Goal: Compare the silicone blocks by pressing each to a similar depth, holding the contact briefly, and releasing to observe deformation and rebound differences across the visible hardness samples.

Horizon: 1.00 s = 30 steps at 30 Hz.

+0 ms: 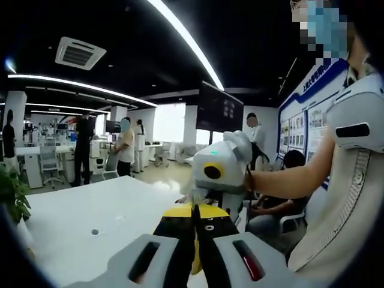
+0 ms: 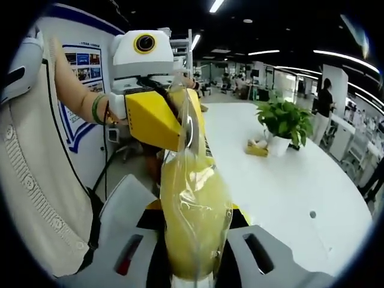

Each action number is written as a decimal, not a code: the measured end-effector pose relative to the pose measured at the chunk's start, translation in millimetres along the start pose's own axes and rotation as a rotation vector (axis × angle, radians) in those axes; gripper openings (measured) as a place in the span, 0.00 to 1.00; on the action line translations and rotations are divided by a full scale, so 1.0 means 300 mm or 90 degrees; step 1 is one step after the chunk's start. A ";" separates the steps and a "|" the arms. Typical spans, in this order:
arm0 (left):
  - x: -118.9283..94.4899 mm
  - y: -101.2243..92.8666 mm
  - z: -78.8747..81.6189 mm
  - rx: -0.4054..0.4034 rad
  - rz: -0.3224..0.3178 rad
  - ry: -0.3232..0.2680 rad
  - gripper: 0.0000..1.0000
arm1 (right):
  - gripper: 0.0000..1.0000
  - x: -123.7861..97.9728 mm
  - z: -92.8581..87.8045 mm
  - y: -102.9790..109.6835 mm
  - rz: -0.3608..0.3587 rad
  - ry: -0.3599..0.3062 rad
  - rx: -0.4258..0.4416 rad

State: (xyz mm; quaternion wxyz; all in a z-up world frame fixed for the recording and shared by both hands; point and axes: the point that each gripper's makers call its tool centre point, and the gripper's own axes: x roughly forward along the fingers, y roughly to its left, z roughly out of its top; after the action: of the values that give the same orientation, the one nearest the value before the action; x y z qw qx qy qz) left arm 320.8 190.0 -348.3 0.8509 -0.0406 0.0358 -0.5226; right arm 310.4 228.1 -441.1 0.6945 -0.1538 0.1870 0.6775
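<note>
Left gripper [image 1: 195, 240]: jaws closed on the thin edge of a yellow bag [image 1: 196, 255]. Right gripper [image 2: 195, 264]: closed on that bag [image 2: 192, 222], long axis toward 12 o'clock, reaching the left gripper [image 2: 153, 117] at 11. Silicone blocks: can't tell where.

left hand-held gripper [image 1: 195, 240] jaws together, right hand-held gripper [image 2: 193, 252] clamped, raised facing each other

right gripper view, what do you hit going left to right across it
person's sleeve -> left gripper -> clear bag with something yellow, clamped in the right gripper -> potted plant -> white table -> person standing
</note>
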 end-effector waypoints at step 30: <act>-0.012 -0.009 0.007 0.001 0.017 -0.001 0.00 | 0.18 0.009 0.009 0.026 0.016 -0.011 0.024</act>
State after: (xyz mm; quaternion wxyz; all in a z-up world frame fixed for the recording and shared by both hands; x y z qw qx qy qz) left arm 316.8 192.1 -346.0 0.8577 -0.0401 0.0355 -0.5114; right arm 302.7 232.1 -439.9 0.6901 -0.1325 0.1961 0.6839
